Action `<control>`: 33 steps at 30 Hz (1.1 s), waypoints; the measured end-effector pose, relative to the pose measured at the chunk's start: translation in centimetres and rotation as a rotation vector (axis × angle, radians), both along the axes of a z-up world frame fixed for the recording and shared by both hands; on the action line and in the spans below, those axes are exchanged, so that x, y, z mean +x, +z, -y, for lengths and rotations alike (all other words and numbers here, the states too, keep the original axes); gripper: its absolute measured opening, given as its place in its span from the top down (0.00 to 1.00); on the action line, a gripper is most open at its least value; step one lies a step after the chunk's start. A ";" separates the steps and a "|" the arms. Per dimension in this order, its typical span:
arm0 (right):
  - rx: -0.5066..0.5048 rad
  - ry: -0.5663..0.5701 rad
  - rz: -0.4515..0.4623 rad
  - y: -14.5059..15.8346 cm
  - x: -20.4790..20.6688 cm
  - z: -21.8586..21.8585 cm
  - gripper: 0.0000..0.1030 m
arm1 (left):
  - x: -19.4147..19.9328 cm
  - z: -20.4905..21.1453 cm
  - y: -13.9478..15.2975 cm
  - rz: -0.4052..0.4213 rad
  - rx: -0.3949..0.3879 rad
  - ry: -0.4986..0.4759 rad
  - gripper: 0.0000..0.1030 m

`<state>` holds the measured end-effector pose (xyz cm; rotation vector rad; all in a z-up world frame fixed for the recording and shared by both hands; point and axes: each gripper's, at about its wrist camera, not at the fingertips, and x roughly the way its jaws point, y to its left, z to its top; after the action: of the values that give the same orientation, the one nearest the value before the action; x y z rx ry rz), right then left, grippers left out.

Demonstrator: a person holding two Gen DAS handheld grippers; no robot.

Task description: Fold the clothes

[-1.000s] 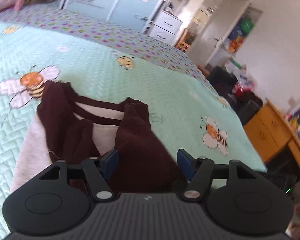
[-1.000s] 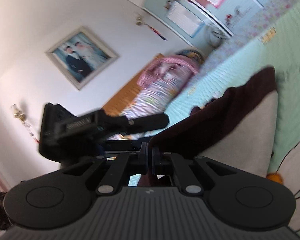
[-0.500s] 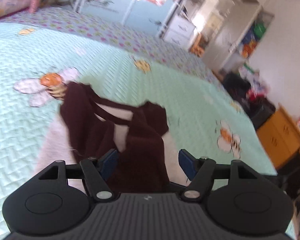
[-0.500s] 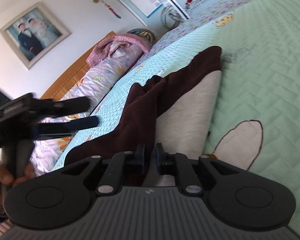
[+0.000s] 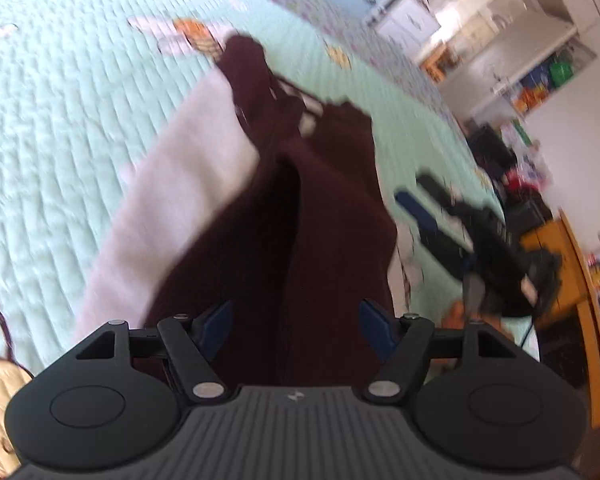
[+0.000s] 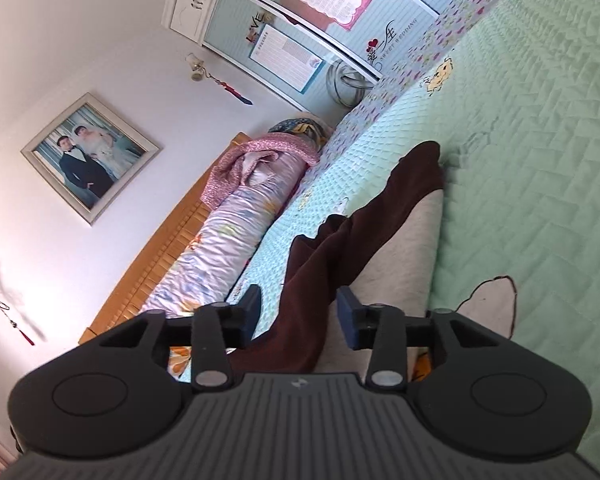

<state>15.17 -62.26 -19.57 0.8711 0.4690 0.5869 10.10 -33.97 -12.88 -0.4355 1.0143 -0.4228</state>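
L tool: jaws spread wide, dark maroon cloth seen between the blue pads but not pinched; nothing is held. R tool: jaws have just been opening, now part spread, with the maroon edge lying loose between the pads and no pressure on it.

Garment (maroon sleeves/trim, pale grey body) is spread on the bed, directly ahead of and under both tools, sleeves folded in over the grey body, collar end farthest from the L tool. In the R view the same garment runs away from the tool along the quilt.

Risks, as judged: the sleeve just let go by the R tool could slide or spring back off the body, since the cloth is bunched and ridged rather than flat. If the L tool is closed here, both maroon layers may be caught at once, dragging the fold apart. L view is blurred, so the exact edge under its pads cannot be made out; a blind pinch could also snag the quilt.

Around: R tool is seen beyond the garment's right side in the L view, near enough to clash if both are brought inward. Farther out: a rolled floral duvet w/ pink blanket by the headboard, a framed photo on the wall, an orange cabinet past the bed edge. Nothing else lies on the quilt near the garment.
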 end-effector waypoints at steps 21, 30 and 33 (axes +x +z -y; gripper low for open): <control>0.084 0.104 0.079 0.4 -0.2 -1.4 0.35 | -2.6 2.6 1.3 -0.004 0.127 -0.215 0.27; 0.228 0.142 0.058 -0.6 0.2 -1.7 0.31 | 3.2 1.3 3.8 0.186 0.086 -0.057 0.26; 0.329 0.203 0.098 -0.6 0.2 -2.2 0.28 | 4.6 -0.7 1.0 0.082 -0.062 0.014 0.26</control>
<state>15.42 -60.09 -20.20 1.1084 0.3796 0.9065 14.67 -33.29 -11.92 -0.4768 0.9201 -0.4563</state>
